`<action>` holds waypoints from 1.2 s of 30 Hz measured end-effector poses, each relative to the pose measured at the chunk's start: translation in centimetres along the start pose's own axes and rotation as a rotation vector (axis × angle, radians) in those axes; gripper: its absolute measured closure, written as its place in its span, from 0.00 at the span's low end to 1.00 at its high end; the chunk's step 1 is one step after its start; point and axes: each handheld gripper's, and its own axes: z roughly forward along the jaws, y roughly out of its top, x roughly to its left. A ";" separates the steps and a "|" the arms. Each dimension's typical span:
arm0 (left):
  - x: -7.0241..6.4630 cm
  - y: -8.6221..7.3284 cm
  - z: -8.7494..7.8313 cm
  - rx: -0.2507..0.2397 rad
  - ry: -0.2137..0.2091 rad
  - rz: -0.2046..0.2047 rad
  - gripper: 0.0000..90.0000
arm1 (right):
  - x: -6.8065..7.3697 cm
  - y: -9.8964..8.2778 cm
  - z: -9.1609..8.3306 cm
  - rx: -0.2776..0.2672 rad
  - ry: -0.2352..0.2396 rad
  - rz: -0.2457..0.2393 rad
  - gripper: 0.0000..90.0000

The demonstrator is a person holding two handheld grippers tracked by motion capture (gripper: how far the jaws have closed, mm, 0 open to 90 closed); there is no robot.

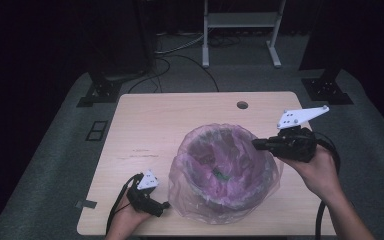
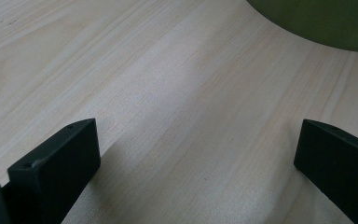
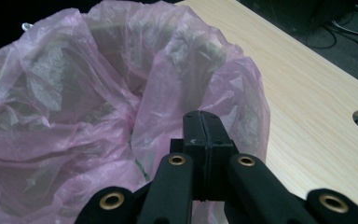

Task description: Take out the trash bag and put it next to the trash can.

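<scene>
Pink bag (image 1: 225, 200) lining bin (image 2: 321, 21), table hole (image 1: 242, 105) behind

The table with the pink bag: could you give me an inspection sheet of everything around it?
Surface: pale wooden table, round hole near the far edge.
Job's things: bin lined with a pink bag draped over its rim.
Clutter: small green scrap inside the bag; strip of tape at the near left corner.
Grippers: left claw open, low over bare wood beside the bin; right claw shut at the bag's rim; whether it pinches the bag, unclear.
Cables: black cables on the floor.
Surroundings: grey carpet, white frame, dark room.
</scene>
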 end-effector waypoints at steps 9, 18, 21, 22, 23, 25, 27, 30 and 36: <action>0.0 0.0 0.0 0.000 0.000 0.000 0.00 | 0.5 1.7 0.8 -0.005 0.023 -0.030 1.00; 0.0 0.0 0.0 0.000 0.000 0.000 0.00 | 1.0 3.2 1.7 -0.006 0.049 -0.050 1.00; 0.0 0.0 0.0 0.000 0.000 0.000 0.00 | 1.3 3.7 2.1 -0.007 0.056 -0.060 1.00; 0.0 0.0 0.0 0.000 0.000 0.000 0.00 | 1.3 3.9 2.2 -0.006 0.060 -0.063 1.00; 0.0 0.0 0.0 0.000 0.000 0.000 0.00 | 1.4 4.0 2.3 -0.007 0.062 -0.064 1.00; 0.0 0.0 0.0 0.000 0.000 0.000 0.00 | 1.6 4.4 2.5 -0.008 0.067 -0.069 1.00; 0.0 0.0 0.0 0.000 0.000 0.000 0.00 | 1.7 4.8 2.7 -0.007 0.073 -0.074 1.00; 0.0 0.0 0.0 0.000 0.000 -0.001 0.00 | 2.0 5.3 3.1 -0.006 0.082 -0.084 1.00; 0.0 0.0 0.0 0.000 0.000 -0.001 0.00 | 2.7 6.4 4.1 -0.004 0.102 -0.111 1.00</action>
